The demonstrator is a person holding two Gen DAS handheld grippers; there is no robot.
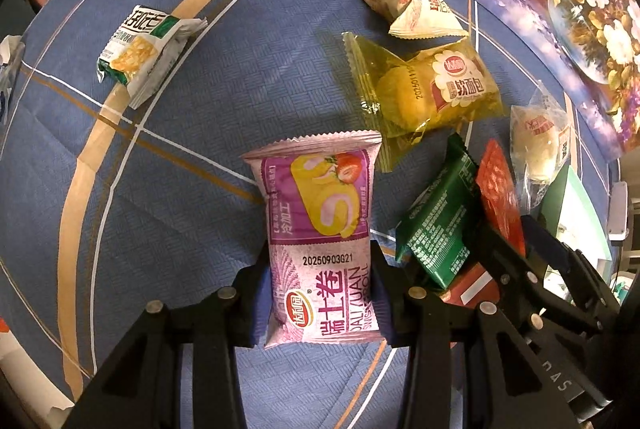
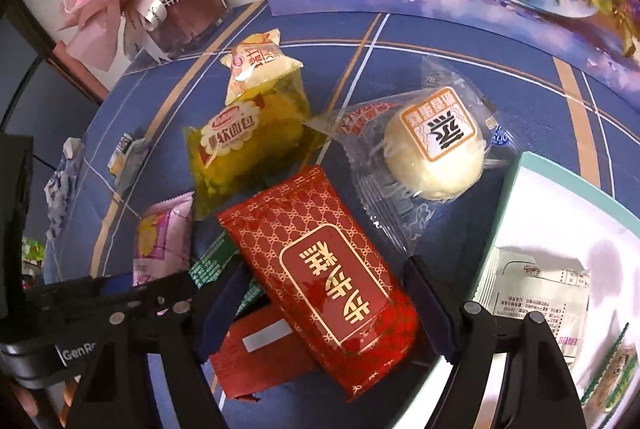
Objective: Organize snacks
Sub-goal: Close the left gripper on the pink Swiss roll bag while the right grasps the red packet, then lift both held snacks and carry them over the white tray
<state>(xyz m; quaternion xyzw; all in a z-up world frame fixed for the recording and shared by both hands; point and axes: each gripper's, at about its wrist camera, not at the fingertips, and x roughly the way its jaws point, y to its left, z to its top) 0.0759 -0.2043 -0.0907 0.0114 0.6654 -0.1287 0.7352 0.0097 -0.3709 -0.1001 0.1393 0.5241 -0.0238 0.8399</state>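
Between my left gripper's (image 1: 320, 293) fingers, at the lower centre of its frame, sits the pink roll cake packet (image 1: 320, 229), pinched at both sides, long axis pointing up the frame over the blue cloth (image 1: 200, 133). My right gripper (image 2: 320, 309) brackets the red packet (image 2: 320, 293) at lower centre; fingers flank it, but I cannot tell whether the pads press. White box (image 2: 560, 229) lies at lower right, yellow bread packet (image 2: 244, 149) just above-left of the red one.

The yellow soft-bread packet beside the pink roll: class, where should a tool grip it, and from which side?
Grip the yellow packet across its puffed middle, from above. It lies flat on the blue cloth, and its crimped ends look thin and slippery. Neighbouring packets crowd its far end.
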